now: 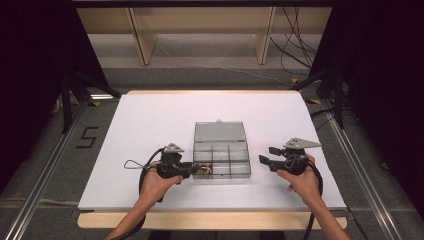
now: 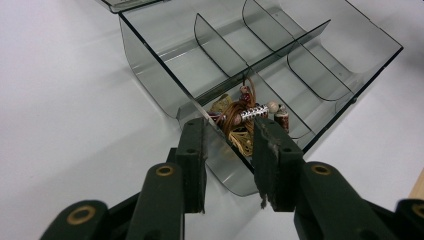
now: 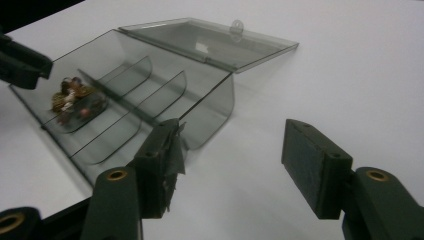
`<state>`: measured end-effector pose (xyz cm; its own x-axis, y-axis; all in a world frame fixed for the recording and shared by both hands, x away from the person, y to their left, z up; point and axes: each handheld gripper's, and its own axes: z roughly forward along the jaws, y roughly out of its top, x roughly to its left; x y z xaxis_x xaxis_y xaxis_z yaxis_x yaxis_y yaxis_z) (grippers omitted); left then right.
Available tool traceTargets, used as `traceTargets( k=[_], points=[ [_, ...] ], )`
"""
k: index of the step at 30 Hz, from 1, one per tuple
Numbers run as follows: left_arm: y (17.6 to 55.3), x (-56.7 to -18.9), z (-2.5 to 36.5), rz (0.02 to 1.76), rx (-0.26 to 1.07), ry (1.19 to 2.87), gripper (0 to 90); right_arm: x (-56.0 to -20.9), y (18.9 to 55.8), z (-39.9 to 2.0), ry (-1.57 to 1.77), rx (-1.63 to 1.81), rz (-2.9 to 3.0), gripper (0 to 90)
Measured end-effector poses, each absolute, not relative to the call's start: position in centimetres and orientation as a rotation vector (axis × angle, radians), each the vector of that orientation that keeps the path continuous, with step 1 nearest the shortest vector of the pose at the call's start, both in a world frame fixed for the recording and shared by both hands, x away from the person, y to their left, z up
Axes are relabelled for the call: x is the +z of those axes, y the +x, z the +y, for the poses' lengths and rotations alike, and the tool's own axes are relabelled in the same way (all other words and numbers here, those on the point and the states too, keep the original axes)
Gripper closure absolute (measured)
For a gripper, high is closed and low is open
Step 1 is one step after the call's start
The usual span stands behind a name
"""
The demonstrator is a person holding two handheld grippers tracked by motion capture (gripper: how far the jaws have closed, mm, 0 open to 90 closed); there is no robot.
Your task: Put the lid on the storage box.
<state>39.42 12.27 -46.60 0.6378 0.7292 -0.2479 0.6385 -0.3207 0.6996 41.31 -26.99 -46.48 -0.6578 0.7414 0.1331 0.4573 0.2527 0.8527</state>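
Observation:
A clear grey compartment box (image 1: 222, 176) lies on the white table (image 1: 150, 125) with its lid (image 1: 220, 132) folded back. A tangle of brown cord and beads (image 2: 240, 117) sits in its front left compartment (image 1: 202, 170). My left gripper (image 2: 230, 125) straddles the box's left wall (image 2: 150, 75) near the front corner, one jaw outside and one over the beads. The wall runs slantwise between the pads and touches both. In the high view the left gripper (image 1: 196, 170) meets that corner. My right gripper (image 3: 230, 127) stands open and empty, a short way right of the box (image 3: 215, 105), as the high view (image 1: 267, 155) shows.
The box's other compartments hold nothing. White table surface stretches around the box, with a wooden edge (image 1: 210, 220) at the front. Wooden shelf legs (image 1: 142, 40) and cables (image 1: 295, 50) stand on the floor beyond the table.

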Motion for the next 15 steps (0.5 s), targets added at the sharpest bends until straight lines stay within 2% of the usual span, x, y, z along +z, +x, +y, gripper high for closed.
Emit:
traceTargets(
  k=[1, 5, 15],
  points=[
    [39.4, -46.6, 12.3, 1.065, 0.14, 2.05, 66.3, -46.6, 42.3, -27.0, 1.119, 1.346, 2.227, 46.7],
    [39.4, -46.7, 12.3, 1.07, 0.137, 2.039, 66.4, -47.1, 43.7, -27.0, 1.144, 1.319, 2.221, 48.2],
    [39.4, -46.7, 12.2, 1.072, 0.147, 2.041, 66.2, -46.7, 45.5, -26.0, 1.172, 1.302, 2.235, 47.2]
  ],
)
